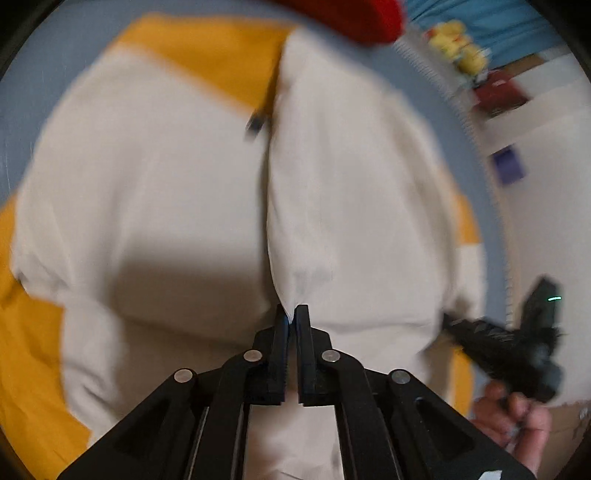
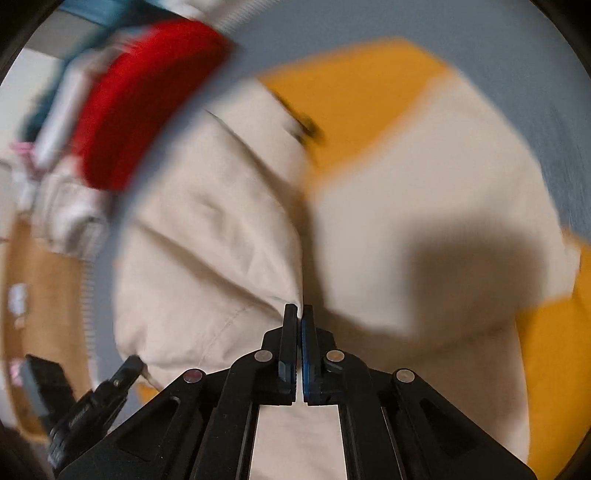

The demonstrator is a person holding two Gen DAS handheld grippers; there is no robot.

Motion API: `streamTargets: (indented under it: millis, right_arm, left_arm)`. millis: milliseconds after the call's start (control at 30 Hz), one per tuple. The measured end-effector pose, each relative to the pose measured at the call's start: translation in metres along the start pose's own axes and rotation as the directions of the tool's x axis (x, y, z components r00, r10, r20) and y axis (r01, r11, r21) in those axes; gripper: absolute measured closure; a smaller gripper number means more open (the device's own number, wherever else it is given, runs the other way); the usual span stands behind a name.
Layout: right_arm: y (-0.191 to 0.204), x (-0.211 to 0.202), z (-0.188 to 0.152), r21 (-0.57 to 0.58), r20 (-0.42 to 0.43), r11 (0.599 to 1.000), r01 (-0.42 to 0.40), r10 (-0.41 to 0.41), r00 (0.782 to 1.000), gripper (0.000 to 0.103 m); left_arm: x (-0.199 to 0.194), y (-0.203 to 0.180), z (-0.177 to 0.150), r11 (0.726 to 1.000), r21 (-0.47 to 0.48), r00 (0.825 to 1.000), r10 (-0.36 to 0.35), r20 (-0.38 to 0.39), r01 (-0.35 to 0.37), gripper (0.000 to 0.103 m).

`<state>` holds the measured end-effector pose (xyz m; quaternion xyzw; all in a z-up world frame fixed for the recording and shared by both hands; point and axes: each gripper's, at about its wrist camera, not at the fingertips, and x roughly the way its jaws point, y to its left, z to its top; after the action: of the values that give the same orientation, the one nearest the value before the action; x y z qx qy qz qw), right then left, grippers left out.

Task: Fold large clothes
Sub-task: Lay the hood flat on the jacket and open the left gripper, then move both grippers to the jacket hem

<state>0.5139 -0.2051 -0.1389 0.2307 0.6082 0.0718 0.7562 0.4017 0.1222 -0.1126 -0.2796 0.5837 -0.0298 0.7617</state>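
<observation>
Left wrist: both tools [image 1: 291, 312] [image 2: 300, 312] pinch the cream garment's [image 1: 166, 184] edge.

One cream-and-mustard garment [image 1: 155, 177] is spread over one blue-grey surface [image 1: 22, 110], with one red cloth item [image 1: 362, 18] at its far edge. Two black two-finger grippers are in play, the left gripper [image 1: 293, 314] and the right gripper [image 2: 300, 314]. One bare hand [image 1: 517, 421] shows in the left wrist view, and one small dark zipper pull [image 1: 256, 123] sits at the garment's collar.
</observation>
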Motion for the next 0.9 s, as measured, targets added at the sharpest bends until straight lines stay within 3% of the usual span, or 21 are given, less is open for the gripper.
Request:
streamTargets:
  millis: [100, 167, 200, 267, 333, 400, 467, 533, 567, 600, 667, 800, 900]
  right_arm:
    - [0.004, 0.0, 0.0, -0.012, 0.003, 1.0, 0.025, -0.025, 1.0, 0.098]
    - [0.01, -0.013, 0.002, -0.039, 0.04, 0.997, 0.061, -0.059, 0.997, 0.088]
    - [0.015, -0.019, 0.003, -0.045, 0.066, 0.996, 0.078, -0.075, 0.995, 0.085]
    - [0.022, -0.042, 0.002, -0.062, 0.181, 0.988, 0.138, -0.125, 0.975, 0.077]
    - [0.037, -0.069, -0.001, -0.095, 0.328, 0.977, 0.193, -0.152, 0.932, 0.075]
    - [0.053, -0.082, -0.002, -0.164, 0.403, 0.974, 0.154, -0.076, 0.912, 0.075]
    - [0.068, -0.076, -0.004, -0.271, 0.367, 0.96, 0.07, 0.036, 0.929, 0.073]
    - [0.071, -0.052, -0.003, -0.305, 0.234, 0.952, -0.037, 0.113, 0.966, 0.073]
    - [0.069, -0.033, -0.002, -0.294, 0.144, 0.954, -0.052, 0.098, 0.985, 0.073]
    - [0.066, -0.013, -0.002, -0.285, 0.071, 0.958, -0.017, 0.038, 0.997, 0.073]
    - [0.054, 0.01, -0.004, -0.279, 0.005, 0.953, 0.118, -0.122, 0.993, 0.073]
    - [0.052, -0.006, 0.004, -0.264, 0.055, 0.954, 0.145, -0.135, 0.989, 0.073]
    - [0.061, -0.042, 0.006, -0.284, 0.185, 0.94, 0.189, -0.14, 0.973, 0.073]
  left_arm:
    - [-0.01, -0.001, 0.007, 0.999, -0.035, 1.0, 0.003, 0.019, -0.002, 0.094]
    - [-0.033, -0.016, 0.013, 0.997, 0.042, 0.99, 0.062, 0.124, -0.067, 0.089]
    - [-0.045, -0.026, 0.012, 0.989, 0.098, 0.978, 0.093, 0.188, -0.113, 0.083]
    - [-0.055, -0.043, 0.007, 0.973, 0.19, 0.962, 0.082, 0.261, -0.134, 0.079]
    - [-0.049, -0.058, -0.001, 0.962, 0.267, 0.973, -0.001, 0.231, -0.062, 0.079]
    - [-0.029, -0.069, -0.007, 0.955, 0.295, 0.987, -0.046, 0.157, -0.003, 0.079]
    - [-0.006, -0.071, -0.012, 0.955, 0.297, 0.998, -0.01, 0.069, -0.011, 0.079]
    - [0.012, -0.061, -0.015, 0.961, 0.27, 0.998, 0.067, 0.008, -0.067, 0.079]
    - [0.011, -0.058, -0.013, 0.964, 0.258, 0.998, 0.065, 0.005, -0.064, 0.079]
    - [0.008, -0.056, -0.01, 0.969, 0.244, 0.999, 0.051, 0.002, -0.05, 0.079]
    - [-0.004, -0.056, -0.004, 0.97, 0.241, 0.999, 0.03, 0.013, -0.032, 0.079]
    - [-0.045, -0.049, 0.0, 0.964, 0.26, 0.995, 0.026, 0.101, -0.052, 0.079]
    - [-0.087, -0.041, -0.007, 0.961, 0.271, 0.983, -0.001, 0.186, -0.05, 0.08]
